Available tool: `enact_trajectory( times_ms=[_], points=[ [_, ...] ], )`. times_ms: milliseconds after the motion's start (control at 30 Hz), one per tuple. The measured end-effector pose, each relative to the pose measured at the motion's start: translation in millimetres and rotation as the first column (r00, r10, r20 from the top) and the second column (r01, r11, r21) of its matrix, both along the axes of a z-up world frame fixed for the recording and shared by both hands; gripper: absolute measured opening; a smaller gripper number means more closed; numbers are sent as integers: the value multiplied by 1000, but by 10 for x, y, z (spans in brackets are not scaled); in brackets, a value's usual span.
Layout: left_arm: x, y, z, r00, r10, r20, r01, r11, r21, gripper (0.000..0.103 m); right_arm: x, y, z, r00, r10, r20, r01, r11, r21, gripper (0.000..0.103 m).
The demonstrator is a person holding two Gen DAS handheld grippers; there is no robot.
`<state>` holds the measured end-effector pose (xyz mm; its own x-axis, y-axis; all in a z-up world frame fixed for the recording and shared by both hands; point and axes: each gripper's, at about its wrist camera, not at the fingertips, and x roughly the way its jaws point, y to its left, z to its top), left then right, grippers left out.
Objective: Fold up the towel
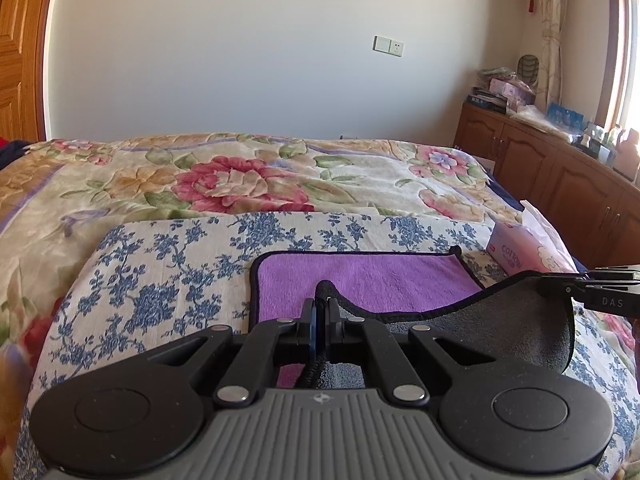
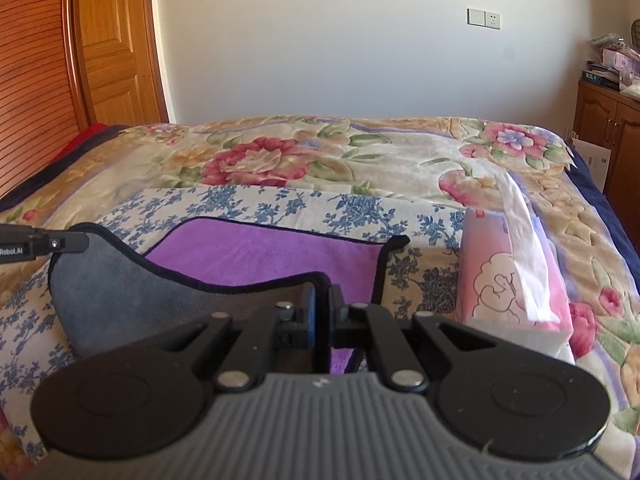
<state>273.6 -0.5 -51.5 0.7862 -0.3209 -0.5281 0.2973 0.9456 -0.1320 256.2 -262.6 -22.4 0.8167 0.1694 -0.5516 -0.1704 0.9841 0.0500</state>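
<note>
The near edge of a purple towel (image 1: 360, 276) with a grey underside, spread on the bed (image 1: 160, 248), is pinched at both corners by the left gripper (image 1: 320, 312) and right gripper (image 2: 322, 300), fingers clamped narrow; the edge is best carried forward level beyond the fingers.

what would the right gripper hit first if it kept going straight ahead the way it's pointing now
The right gripper, shut on the towel, points across the towel's purple side. Going straight on, it would likely pass over that towel and then the blue-flowered cloth. The tissue pack sits off to its right. Depth is unclear.
</note>
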Motion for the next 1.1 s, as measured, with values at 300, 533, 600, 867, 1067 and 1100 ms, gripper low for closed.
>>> enact_trajectory(
  times_ms=[300, 533, 600, 867, 1067, 1100],
  points=[
    [141, -14, 50, 1000, -7, 17, 6, 1000, 26, 5, 114, -4, 19, 1000, 5, 29, -4, 1000, -23, 7],
    [290, -55, 141, 999, -14, 38, 12, 999, 35, 5, 239, -27, 76, 998, -4, 65, 6, 1000, -31, 7],
    [332, -78, 146, 999, -19, 40, 17, 999, 42, 5, 280, -35, 88, 997, -7, 75, 9, 999, -32, 7],
    [517, -153, 103, 998, -18, 56, 14, 997, 75, 5, 463, -52, 38, 996, -17, 93, 21, 998, -52, 7],
    [670, -211, 76, 998, -8, 68, 3, 997, 74, 5, 567, -63, -30, 995, -18, 96, 25, 997, -68, 7],
    [693, -220, 66, 997, -6, 71, 1, 997, 74, 5, 585, -68, -41, 995, -19, 97, 26, 997, -71, 7]
  ],
)
